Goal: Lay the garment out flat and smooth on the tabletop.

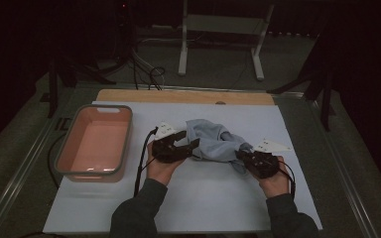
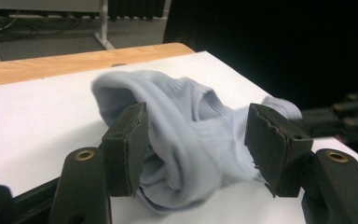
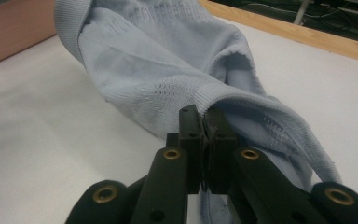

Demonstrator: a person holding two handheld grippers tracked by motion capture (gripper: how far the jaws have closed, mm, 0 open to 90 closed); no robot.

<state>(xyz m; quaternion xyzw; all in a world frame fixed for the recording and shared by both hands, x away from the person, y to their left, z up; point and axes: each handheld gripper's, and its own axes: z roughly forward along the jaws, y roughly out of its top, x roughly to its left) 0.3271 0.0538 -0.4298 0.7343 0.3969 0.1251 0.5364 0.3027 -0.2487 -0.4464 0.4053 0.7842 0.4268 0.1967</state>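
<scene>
A light blue sock [image 1: 213,141] lies crumpled on the white mat [image 1: 203,198] between my two grippers. My left gripper [image 1: 191,139] is at the sock's left end. In the left gripper view the sock [image 2: 191,140] bulges between the jaws of this gripper [image 2: 198,116], which stand well apart and do not pinch it. My right gripper [image 1: 240,152] is at the sock's right end. In the right gripper view this gripper [image 3: 206,119] is shut on the ribbed cuff edge, and the rest of the sock [image 3: 158,51] stretches away from it.
A pink bin [image 1: 124,144] with a grey rim stands on the mat's left side, with nothing in it. The wooden table edge [image 1: 178,95] runs along the back. Past it stand a white metal frame [image 1: 218,29] and cables on the floor.
</scene>
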